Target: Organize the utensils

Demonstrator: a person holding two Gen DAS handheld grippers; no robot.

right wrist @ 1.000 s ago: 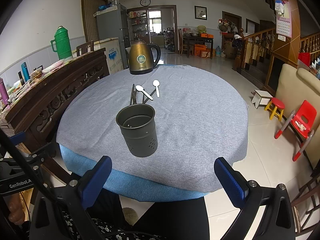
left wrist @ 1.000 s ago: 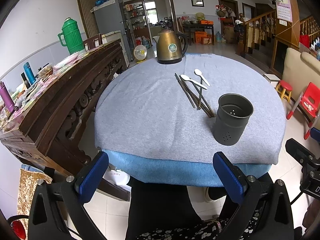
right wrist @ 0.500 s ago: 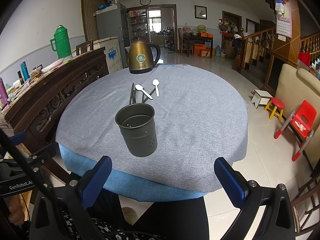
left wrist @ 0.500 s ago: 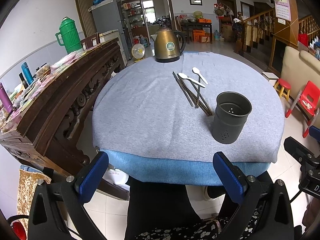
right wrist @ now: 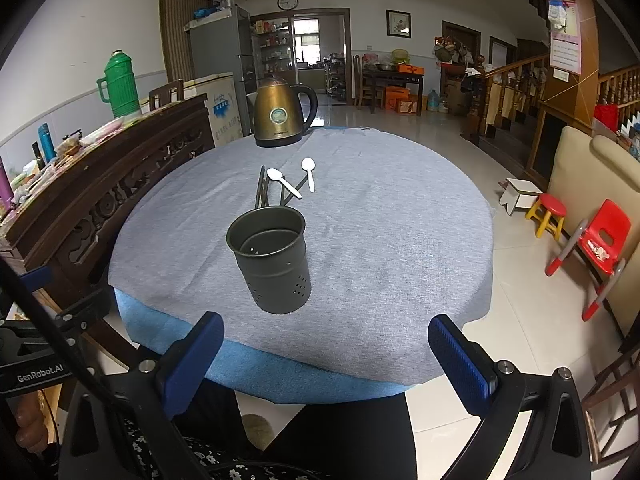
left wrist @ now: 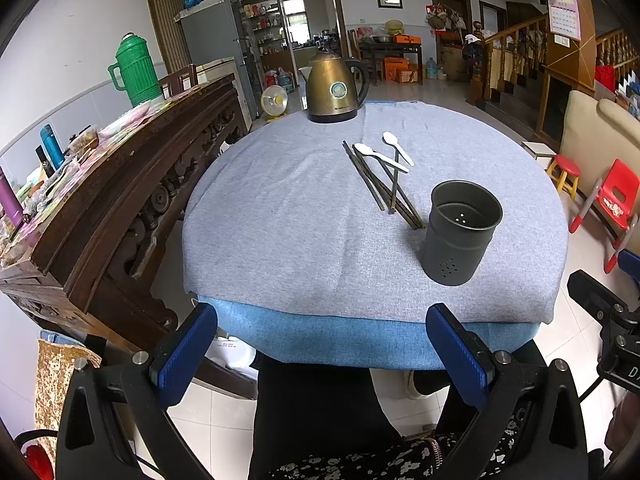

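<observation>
Round counter draped in a grey cloth over a blue under-layer.

Dark grey perforated metal utensil holder, cylindrical, upright, empty inside as far as can be seen; stands near the front edge of the counter, toward the right side in the left wrist view.

Dark chopsticks, several, lying loose in a fanned bundle on the cloth just behind the holder; their near ends reach close to the holder's base.

Two white plastic spoons, lying flat across the far ends of the chopsticks, bowls pointing away toward the kettle.

Bronze-coloured electric kettle with black handle, upright at the far edge of the counter, well apart from the utensils.

Left claw: blue-padded fingers spread wide apart, holding nothing, hovering off the front edge of the counter.

Right claw: blue-padded fingers likewise spread wide, holding nothing, in front of the holder at the counter's edge.

Dark carved wooden sideboard beside the counter on the left, carrying a green thermos jug.
</observation>
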